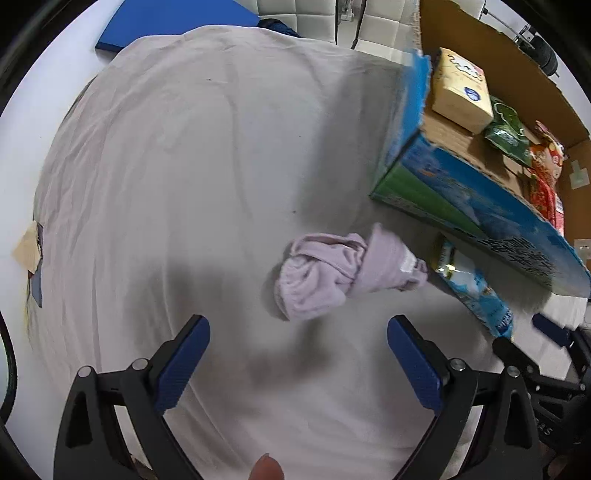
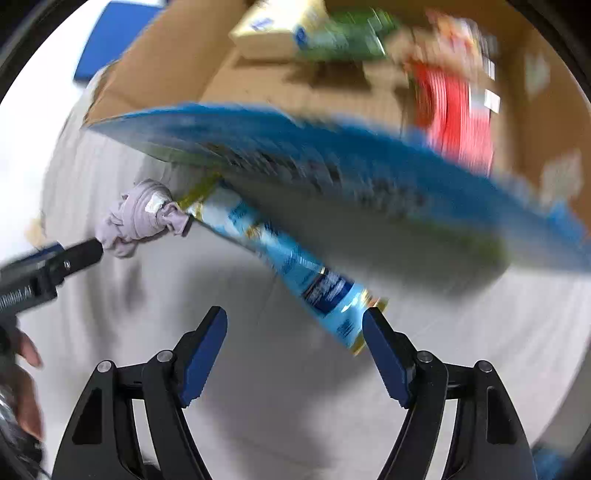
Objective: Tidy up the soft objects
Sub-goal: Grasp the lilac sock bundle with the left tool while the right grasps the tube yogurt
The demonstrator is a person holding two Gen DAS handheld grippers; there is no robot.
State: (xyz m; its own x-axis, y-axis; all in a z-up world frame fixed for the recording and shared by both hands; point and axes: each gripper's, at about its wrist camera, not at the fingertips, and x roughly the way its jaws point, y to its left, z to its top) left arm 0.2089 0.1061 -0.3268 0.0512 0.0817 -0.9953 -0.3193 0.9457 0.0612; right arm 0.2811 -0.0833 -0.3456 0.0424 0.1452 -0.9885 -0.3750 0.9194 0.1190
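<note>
Left wrist view: left gripper (image 1: 298, 334) hangs over the grey cloth (image 1: 184, 166) covering the table, fingers spread wide, nothing between them. The lilac sock bundle (image 1: 332, 273) lies on the cloth just beyond the fingertips, a bit right of centre, rolled up, clear of both pads. Right of the bundle a light-blue pouch (image 1: 476, 291) lies on the cloth, its far end touching or nearly touching the bundle. Above the pouch a blue flap (image 1: 498, 225) of the cardboard box (image 1: 517, 62) sticks out. Inside the box: a cream pack (image 1: 461, 92), a green bag (image 1: 508, 131), a red bag (image 1: 546, 173). A blue board (image 1: 166, 22) sits far left on the white table (image 1: 33, 122). The right gripper's blue pad (image 1: 554, 330) shows at the right edge.

Right wrist view, blurred: right gripper (image 2: 295, 332) is over the cloth (image 2: 258, 406), fingers wide apart, holding nothing. The pouch's (image 2: 295, 266) near end is just beside the right finger (image 2: 384, 354); contact cannot be told. The bundle (image 2: 140, 218) sits at the pouch's far end, left of centre. The left gripper's finger (image 2: 79, 254) reaches in from the left, its tip at the bundle. The flap (image 2: 332, 162) overhangs the pouch, box (image 2: 177, 55) beyond it.
</note>
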